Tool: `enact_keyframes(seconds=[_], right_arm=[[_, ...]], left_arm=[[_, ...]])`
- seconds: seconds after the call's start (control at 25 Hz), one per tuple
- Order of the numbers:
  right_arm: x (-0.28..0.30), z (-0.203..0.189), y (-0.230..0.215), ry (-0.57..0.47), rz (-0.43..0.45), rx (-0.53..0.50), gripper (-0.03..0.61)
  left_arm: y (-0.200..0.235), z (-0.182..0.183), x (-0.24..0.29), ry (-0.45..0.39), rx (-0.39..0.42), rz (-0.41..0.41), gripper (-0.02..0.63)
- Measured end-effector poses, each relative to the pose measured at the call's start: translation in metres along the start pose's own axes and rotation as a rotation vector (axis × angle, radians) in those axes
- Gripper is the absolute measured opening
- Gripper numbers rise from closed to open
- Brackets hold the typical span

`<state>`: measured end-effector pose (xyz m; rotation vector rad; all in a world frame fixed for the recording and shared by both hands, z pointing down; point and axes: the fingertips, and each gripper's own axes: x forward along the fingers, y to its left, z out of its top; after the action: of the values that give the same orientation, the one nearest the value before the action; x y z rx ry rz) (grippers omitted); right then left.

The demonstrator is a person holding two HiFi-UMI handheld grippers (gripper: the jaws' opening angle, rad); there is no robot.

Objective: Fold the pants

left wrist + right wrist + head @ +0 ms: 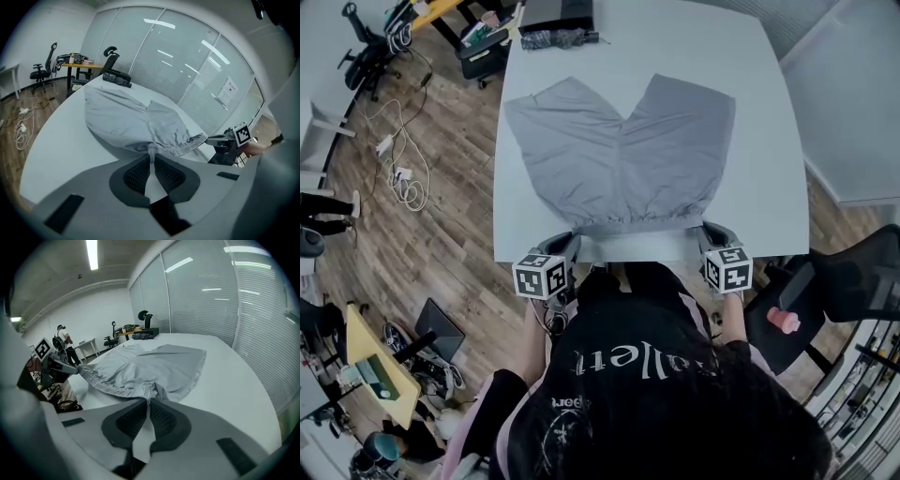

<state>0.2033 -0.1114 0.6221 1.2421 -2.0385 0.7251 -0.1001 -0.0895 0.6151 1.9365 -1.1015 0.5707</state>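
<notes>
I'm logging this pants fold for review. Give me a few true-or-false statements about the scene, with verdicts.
1. The left gripper is shut on the waistband of the pants. True.
2. The right gripper has its jaws wide open and empty. False: they are shut on the waistband's other end.
3. The pants are already folded in half. False: they lie spread out, unfolded.
4. A dark bundle lies at the far edge of the table. True.

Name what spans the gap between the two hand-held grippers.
The gathered waistband of the grey fabric pants, ends pinched by the left gripper and right gripper; clearest in the head view.
</notes>
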Motion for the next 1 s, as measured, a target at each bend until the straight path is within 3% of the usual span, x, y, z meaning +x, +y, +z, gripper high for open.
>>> enact_keyframes(seconds=[0.44,1.0], right_arm=[[-0.066,0.066,0.016,-0.189,0.062,-0.018,0.032],[-0.145,0.139,0.028,-0.364,0.166,-0.142,0.032]], left_arm=[[-0.045,0.067,-0.058,-0.213,0.121,-0.158,0.048],[-0.099,0.154,-0.127,-0.456,0.271,-0.299,0.048]])
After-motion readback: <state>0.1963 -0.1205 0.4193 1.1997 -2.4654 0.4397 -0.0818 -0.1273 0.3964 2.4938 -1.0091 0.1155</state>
